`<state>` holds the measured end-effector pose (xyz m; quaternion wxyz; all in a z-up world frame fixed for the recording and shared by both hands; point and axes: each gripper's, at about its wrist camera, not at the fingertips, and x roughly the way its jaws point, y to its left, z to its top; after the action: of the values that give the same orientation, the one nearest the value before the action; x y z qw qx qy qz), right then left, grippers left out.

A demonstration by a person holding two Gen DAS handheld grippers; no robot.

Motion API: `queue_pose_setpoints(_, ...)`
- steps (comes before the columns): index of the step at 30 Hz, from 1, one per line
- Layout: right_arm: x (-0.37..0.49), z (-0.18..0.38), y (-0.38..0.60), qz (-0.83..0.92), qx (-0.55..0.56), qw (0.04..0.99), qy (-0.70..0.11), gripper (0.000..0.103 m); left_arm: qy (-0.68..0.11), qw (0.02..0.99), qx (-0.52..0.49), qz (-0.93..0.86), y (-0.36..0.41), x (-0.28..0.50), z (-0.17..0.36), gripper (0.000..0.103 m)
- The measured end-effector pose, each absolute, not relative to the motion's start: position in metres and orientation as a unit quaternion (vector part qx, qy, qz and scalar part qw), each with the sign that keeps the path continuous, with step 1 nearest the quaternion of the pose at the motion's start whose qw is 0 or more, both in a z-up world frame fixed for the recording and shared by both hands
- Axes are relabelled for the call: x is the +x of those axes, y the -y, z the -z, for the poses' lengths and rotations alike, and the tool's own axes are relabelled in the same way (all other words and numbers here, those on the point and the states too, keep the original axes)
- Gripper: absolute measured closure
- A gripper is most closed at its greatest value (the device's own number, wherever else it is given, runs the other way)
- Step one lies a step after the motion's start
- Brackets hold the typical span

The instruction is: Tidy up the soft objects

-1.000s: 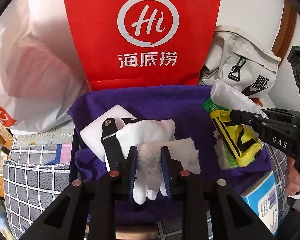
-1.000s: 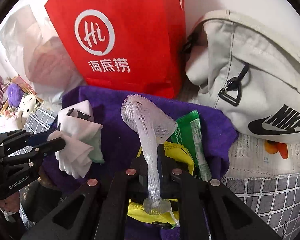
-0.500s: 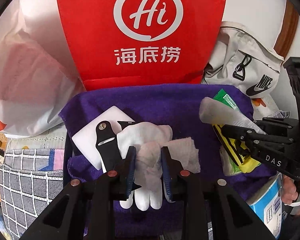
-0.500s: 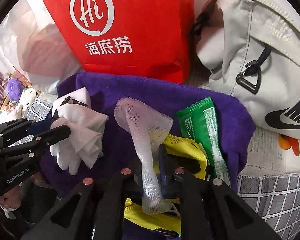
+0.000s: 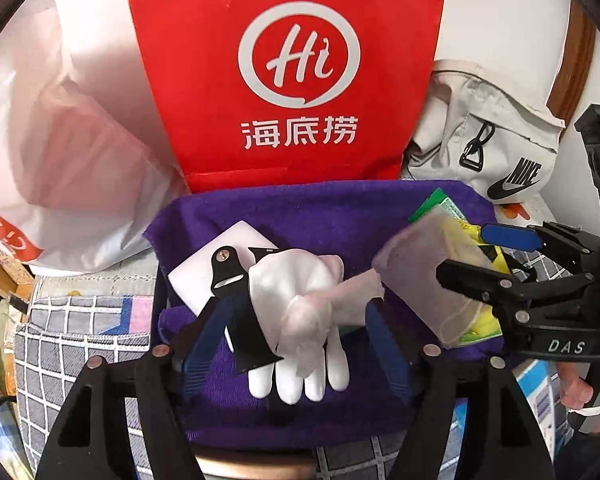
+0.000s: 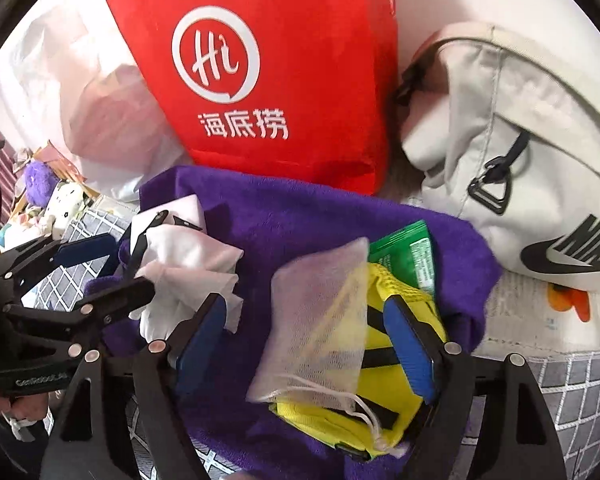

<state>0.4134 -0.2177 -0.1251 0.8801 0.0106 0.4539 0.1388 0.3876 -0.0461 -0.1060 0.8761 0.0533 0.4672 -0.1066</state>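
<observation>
A purple towel (image 5: 320, 216) carries the soft things. On it lie a white glove (image 5: 296, 280) with a crumpled tissue (image 5: 352, 300), beside a black watch strap (image 5: 236, 292) and a white pad (image 5: 204, 276). My left gripper (image 5: 296, 336) straddles the glove; its jaws are opening and the pads are off it. In the right wrist view a white mesh drawstring bag (image 6: 320, 320) lies slack over a yellow and black item (image 6: 384, 384), next to a green sachet (image 6: 412, 252). My right gripper (image 6: 306, 336) is opening around the mesh bag, its pads clear of it.
A red shopping bag (image 5: 292, 80) stands behind the towel, with a white plastic bag (image 5: 60, 140) to its left and a beige Nike bag (image 5: 492, 140) to its right. Checked fabric (image 5: 60, 340) surrounds the towel. A blue and white box (image 5: 540, 392) sits low right.
Both grippers went from shut to wide open. The left one let go of the glove and tissue. The right one let go of the mesh bag, which flopped onto the yellow item.
</observation>
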Motion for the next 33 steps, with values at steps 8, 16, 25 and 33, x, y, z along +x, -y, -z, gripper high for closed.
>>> queue_pose_setpoints(8, 0.381, 0.096, 0.222, -0.115, 0.022, 0.893, -0.435, 0.013, -0.450, 0.887, 0.056, 0.086, 0.036, 0.363, 0.075, 0.026)
queue_pose_setpoints(16, 0.321, 0.065, 0.228, -0.081, 0.021, 0.905, -0.417, 0.013, -0.426, 0.901, 0.033, 0.073, 0.026, 0.318, 0.045, 0.025)
queue_pose_setpoints(25, 0.228, 0.037, 0.228, -0.025, 0.018, 0.924, -0.380, 0.000, -0.402, 0.913, 0.024, 0.068, 0.019, 0.242, 0.016, 0.021)
queue_pose_setpoints(33, 0.157, 0.035, 0.225, -0.012, 0.015, 0.927, -0.374, 0.000, -0.378, 0.923, 0.024, 0.068, 0.014, 0.172, -0.004, 0.012)
